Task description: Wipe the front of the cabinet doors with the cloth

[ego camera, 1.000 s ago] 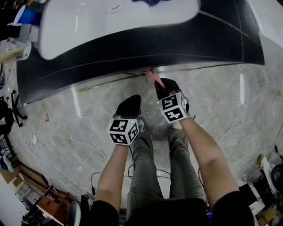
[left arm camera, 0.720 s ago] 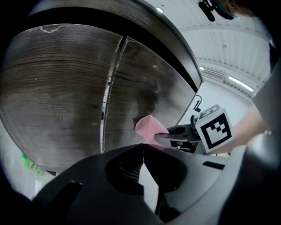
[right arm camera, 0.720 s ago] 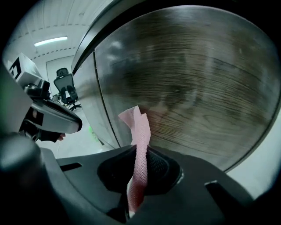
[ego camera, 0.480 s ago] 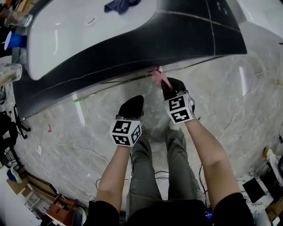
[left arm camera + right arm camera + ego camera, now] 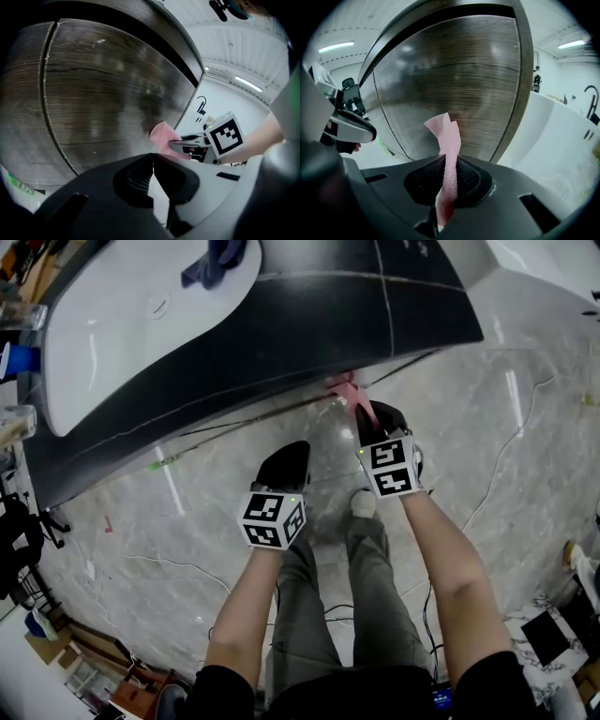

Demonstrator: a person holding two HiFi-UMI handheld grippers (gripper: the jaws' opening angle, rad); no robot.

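Two bare forearms reach down over grey trousers (image 5: 319,615) to a glossy grey marble floor (image 5: 187,512), which mirrors long strips of light and has thin cables (image 5: 497,493) lying across it. The left gripper (image 5: 152,161) hangs low before the cabinet with its jaws pressed together and nothing between them. Just beside it, and a little further forward, the right gripper (image 5: 449,168) is clamped on a pink cloth (image 5: 447,136). The cloth rises from the jaws as a twisted strip, and its free end stands against the lower part of the cabinet doors (image 5: 454,79), apparently touching the wood, though the contact itself is hard to make out. The doors are dark brown with a horizontal grain and a dull sheen, and a thin seam runs down between two panels. A small strip of green tape (image 5: 161,465) lies on the floor near the cabinet's foot. Above the doors a dark desk (image 5: 309,324) overhangs, with a white basin (image 5: 122,343) set into it and a dark blue rag (image 5: 214,261) at the basin's far rim. Beyond, the room is white, with ribbed ceiling panels, strip lights (image 5: 335,47), and a white tub (image 5: 562,136) with a black tap (image 5: 590,98) to the cabinet's right.
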